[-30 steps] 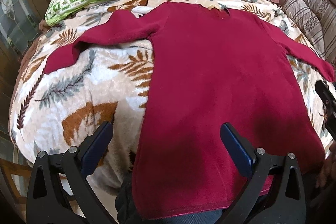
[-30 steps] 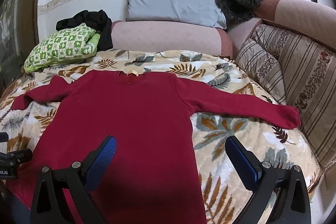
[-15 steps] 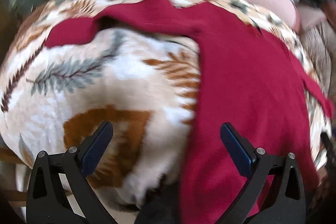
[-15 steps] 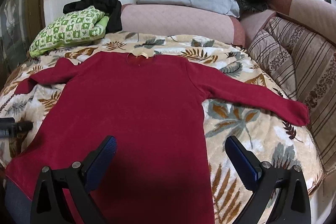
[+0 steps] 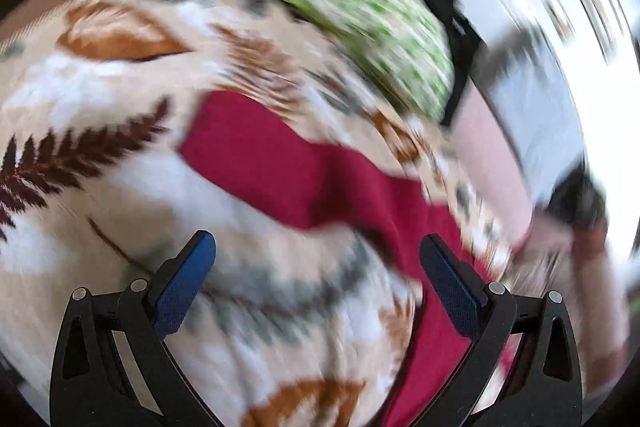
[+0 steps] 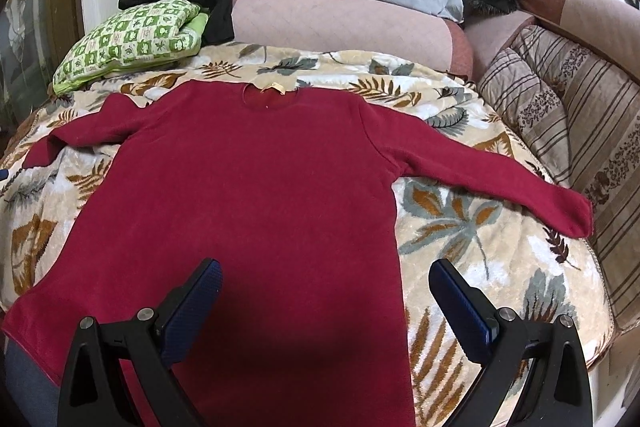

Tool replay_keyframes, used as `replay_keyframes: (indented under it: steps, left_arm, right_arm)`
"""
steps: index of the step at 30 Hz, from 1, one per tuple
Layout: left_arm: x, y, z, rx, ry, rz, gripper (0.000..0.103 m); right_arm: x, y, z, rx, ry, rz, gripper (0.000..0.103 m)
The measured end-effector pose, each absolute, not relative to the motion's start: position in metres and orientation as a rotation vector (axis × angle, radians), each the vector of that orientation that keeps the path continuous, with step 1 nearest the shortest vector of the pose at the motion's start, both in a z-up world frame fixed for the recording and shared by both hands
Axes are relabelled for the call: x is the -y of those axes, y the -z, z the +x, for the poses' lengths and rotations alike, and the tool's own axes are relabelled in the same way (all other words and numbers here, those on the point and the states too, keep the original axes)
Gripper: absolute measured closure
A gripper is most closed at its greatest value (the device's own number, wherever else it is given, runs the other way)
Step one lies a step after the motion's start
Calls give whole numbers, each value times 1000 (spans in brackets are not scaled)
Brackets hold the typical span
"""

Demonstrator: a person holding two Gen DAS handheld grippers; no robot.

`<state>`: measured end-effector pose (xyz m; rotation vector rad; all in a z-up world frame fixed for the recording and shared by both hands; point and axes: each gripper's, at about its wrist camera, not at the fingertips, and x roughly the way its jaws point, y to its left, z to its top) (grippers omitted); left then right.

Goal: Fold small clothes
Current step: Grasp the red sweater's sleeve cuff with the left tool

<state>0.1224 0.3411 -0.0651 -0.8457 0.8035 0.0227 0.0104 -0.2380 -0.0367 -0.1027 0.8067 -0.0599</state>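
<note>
Dark red long-sleeve sweater (image 6: 256, 195) lies flat, unfolded, on the leaf-print blanket (image 6: 472, 227), neckline toward the blanket's far edge, hem hanging over the near edge, both sleeves spread toward the left and right edges.

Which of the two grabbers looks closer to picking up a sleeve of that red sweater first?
Left, probably. The open left gripper points at the near sleeve of the red sweater. The open right gripper hovers over its body, apart from the other sleeve.
</note>
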Motion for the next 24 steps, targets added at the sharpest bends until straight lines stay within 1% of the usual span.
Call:
replay_keyframes:
  steps: [3,8,13,14,16,18,19,21,23,24]
  left_arm:
    - [-375,82,138,-788,4,-996,1]
    - [-392,116,158,-801,10,-1170,2]
    - [-392,110,172,-745,28,-1152,2]
    - [-393,109,172,-730,31,-1154,3]
    - [-393,110,170,-716,5,-1151,9]
    - [-396,114,164,-697,-67,-1157,24]
    - [-397,116,161,-693,-95,-1157,27]
    - [-397,119,158,-698,-148,-1132,41]
    - [-393,118,161,-711,-163,-1088,46]
    - [-392,117,162,-714,-163,-1071,56]
  right_arm:
    - [236,38,13,-813,56,-106,1]
    - [236,41,15,-827,48,-103,1]
    - [236,42,17,-838,43,-99,1]
    - [235,42,17,-841,42,-101,1]
    - [235,43,18,-844,42,-101,1]
    - [234,43,19,-847,43,-102,1]
    - [234,43,19,-849,43,-104,1]
    - [233,43,19,-853,42,-105,1]
    - [234,44,20,-856,42,-109,1]
    - [233,44,20,-858,42,-111,1]
